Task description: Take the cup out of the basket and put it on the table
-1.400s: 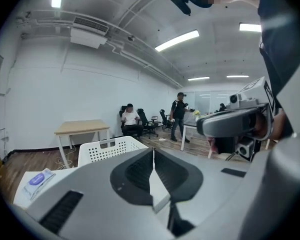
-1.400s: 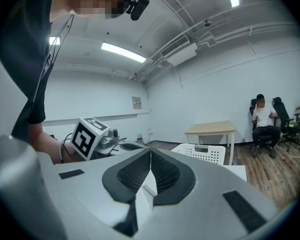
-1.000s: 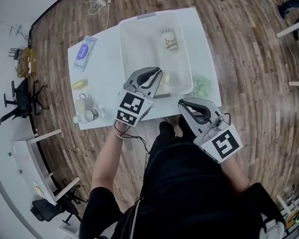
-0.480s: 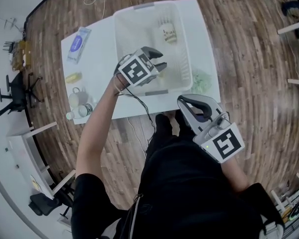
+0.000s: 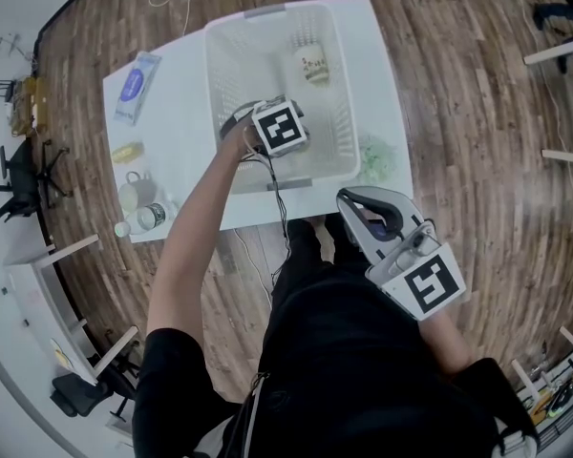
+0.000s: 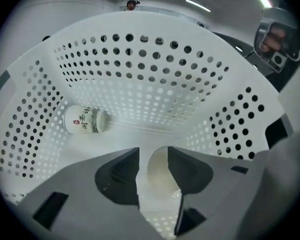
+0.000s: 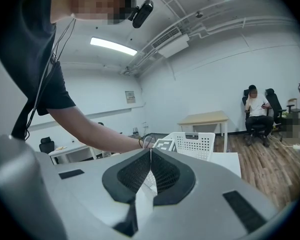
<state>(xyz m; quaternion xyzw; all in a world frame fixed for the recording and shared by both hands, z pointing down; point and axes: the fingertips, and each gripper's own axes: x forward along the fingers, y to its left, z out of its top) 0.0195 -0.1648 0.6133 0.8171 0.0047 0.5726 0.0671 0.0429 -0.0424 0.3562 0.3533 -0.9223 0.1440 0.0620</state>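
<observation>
My left gripper [image 6: 153,151] points steeply down inside the white perforated basket [image 5: 339,89]. In the head view only its marker cube [image 5: 279,127] shows. Its jaws have just been opening and stand apart around a cream cup [image 6: 159,171] on the basket floor; the pads do not press it. A white container with red and dark print [image 6: 85,120] lies on its side farther back in the basket [image 6: 140,69], also visible from above [image 5: 312,65]. My right gripper [image 5: 350,201] is shut and empty, held off the table's near edge, close to the body.
On the white table [image 5: 382,55], left of the basket, lie a blue packet [image 5: 137,76], a yellow item [image 5: 126,151], a mug [image 5: 132,195] and a small bottle [image 5: 149,218]. A green bundle [image 5: 375,156] sits right of the basket. A seated person [image 7: 255,111] is far off.
The left gripper moved from the basket's near rim down into the basket, tipped downward, and its jaws went from shut to open around the cream cup. The right gripper stayed put.
</observation>
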